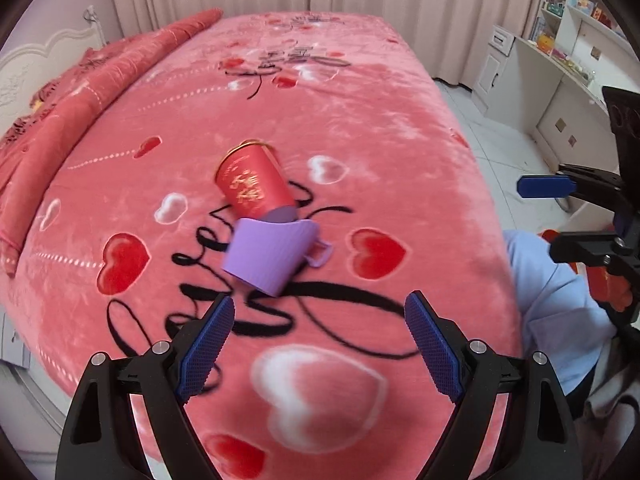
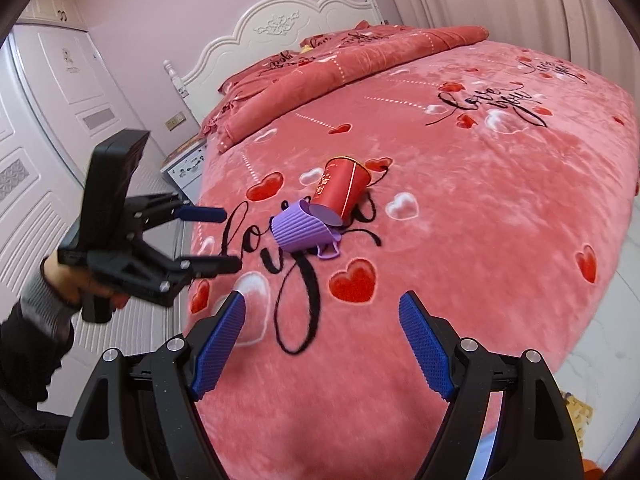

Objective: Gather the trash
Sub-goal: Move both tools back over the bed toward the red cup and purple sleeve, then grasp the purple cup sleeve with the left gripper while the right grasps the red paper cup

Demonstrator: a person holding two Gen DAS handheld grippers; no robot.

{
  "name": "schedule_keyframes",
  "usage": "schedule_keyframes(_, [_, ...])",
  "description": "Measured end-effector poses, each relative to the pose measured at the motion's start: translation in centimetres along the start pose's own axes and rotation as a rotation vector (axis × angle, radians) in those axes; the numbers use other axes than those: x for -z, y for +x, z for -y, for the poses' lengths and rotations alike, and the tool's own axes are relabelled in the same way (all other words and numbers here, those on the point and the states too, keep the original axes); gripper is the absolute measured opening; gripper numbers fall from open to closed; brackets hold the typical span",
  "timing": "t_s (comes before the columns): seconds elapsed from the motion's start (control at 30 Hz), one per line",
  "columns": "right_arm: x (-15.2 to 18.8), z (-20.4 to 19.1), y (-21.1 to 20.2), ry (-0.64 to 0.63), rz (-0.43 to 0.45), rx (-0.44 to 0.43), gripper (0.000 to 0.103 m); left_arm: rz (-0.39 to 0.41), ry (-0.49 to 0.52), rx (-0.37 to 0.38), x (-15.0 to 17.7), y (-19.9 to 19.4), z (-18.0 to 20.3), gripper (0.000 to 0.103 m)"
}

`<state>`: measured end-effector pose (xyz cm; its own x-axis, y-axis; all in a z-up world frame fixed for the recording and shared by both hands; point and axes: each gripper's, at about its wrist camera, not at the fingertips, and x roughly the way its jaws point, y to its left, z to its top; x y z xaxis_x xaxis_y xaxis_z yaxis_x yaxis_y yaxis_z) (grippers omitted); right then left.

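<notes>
Nothing looks collected yet: the red can (image 1: pixel 256 184) and purple cup (image 1: pixel 272 256) lie touching on the bed (image 1: pixel 400 128), while the left gripper (image 1: pixel 320 344) and right gripper (image 2: pixel 320 344) hover wide and empty.

At the bottom of the frame the right gripper (image 2: pixel 320 344) is hovering above the pink blanket (image 2: pixel 480 216) with its blue pads spread wide apart. Centre frame, a red cup (image 2: pixel 342 192) is lying on its side, touching a purple cup (image 2: pixel 298 232). At left, the left gripper (image 2: pixel 224 240) is reaching in, fingers parted.
</notes>
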<state>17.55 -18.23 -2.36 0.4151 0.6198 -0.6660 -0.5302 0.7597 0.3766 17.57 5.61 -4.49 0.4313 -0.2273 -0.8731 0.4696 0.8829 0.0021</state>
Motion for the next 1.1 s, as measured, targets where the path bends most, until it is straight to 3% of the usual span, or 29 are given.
schedule_keyframes(0.23, [-1.7,0.3,3.7,0.019,-0.036,0.021,0.079,-0.101,0.158,0.052,-1.5,4.3,-2.8,0.086])
schedule_keyframes(0.47, [-2.8,1.2,6.5,0.044,-0.064,0.051,0.079,-0.125,0.207,0.136,-3.1,8.0,-4.9,0.086])
schedule_keyframes(0.6, [-3.2,1.6,7.3,0.046,-0.072,0.064,0.079,-0.140,0.187,0.229,-3.5,9.6,-6.0,0.086])
schedule_keyframes(0.67, [-3.2,2.0,7.7,0.056,-0.077,0.067,0.079,-0.159,0.200,0.258,-3.5,10.3,-6.1,0.075])
schedule_keyframes(0.7, [-3.2,2.1,7.8,0.061,-0.078,0.068,0.079,-0.177,0.212,0.263,-3.4,10.6,-6.0,0.067])
schedule_keyframes(0.93, [-3.4,2.5,9.1,0.083,-0.089,0.048,0.079,-0.132,0.174,0.240,-2.8,8.9,-7.0,0.066])
schedule_keyframes(1.1, [-5.4,1.6,11.1,0.074,-0.083,-0.003,0.079,-0.122,0.130,0.197,-1.0,6.1,-8.2,0.066])
